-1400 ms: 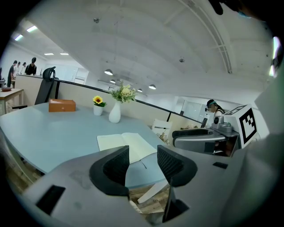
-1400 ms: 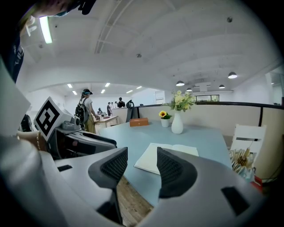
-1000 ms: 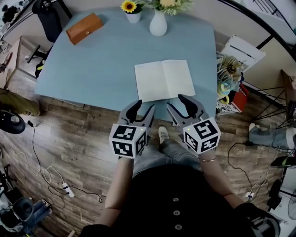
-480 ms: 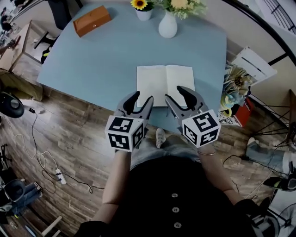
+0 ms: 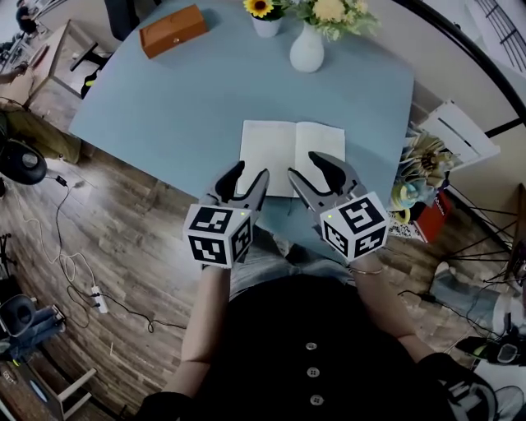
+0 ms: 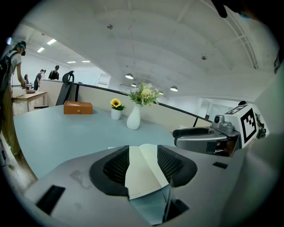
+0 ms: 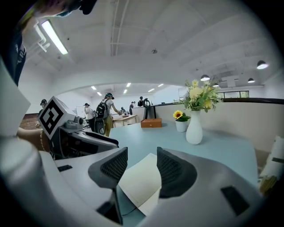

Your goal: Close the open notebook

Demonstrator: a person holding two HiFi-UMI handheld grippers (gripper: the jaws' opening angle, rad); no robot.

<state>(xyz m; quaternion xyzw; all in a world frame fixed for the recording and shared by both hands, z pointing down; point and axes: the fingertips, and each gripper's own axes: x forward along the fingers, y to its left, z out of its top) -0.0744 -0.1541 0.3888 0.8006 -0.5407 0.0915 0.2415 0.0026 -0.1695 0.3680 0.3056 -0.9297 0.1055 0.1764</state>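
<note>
The open notebook (image 5: 289, 146) lies flat with blank cream pages up, near the front edge of the light blue table (image 5: 189, 107). My left gripper (image 5: 246, 175) hovers open at the notebook's near left corner. My right gripper (image 5: 306, 167) hovers open over the near part of the right page. In the left gripper view the notebook (image 6: 144, 170) shows through the gap of the open left gripper (image 6: 143, 163), with nothing pinched. The right gripper view shows a notebook (image 7: 141, 179) corner below the open right gripper (image 7: 142, 165), untouched by the pads.
At the table's far edge stand a white vase (image 5: 306, 51) of flowers and a small sunflower pot (image 5: 265, 23). An orange box (image 5: 171, 30) lies at the far left. A cluttered rack (image 5: 419, 185) stands right of the table. Cables cross the wooden floor (image 5: 90, 271).
Both grippers have moved forward from off the table's front edge to the notebook's near edge. Their jaws stay equally wide. The notebook has not moved on the table.
</note>
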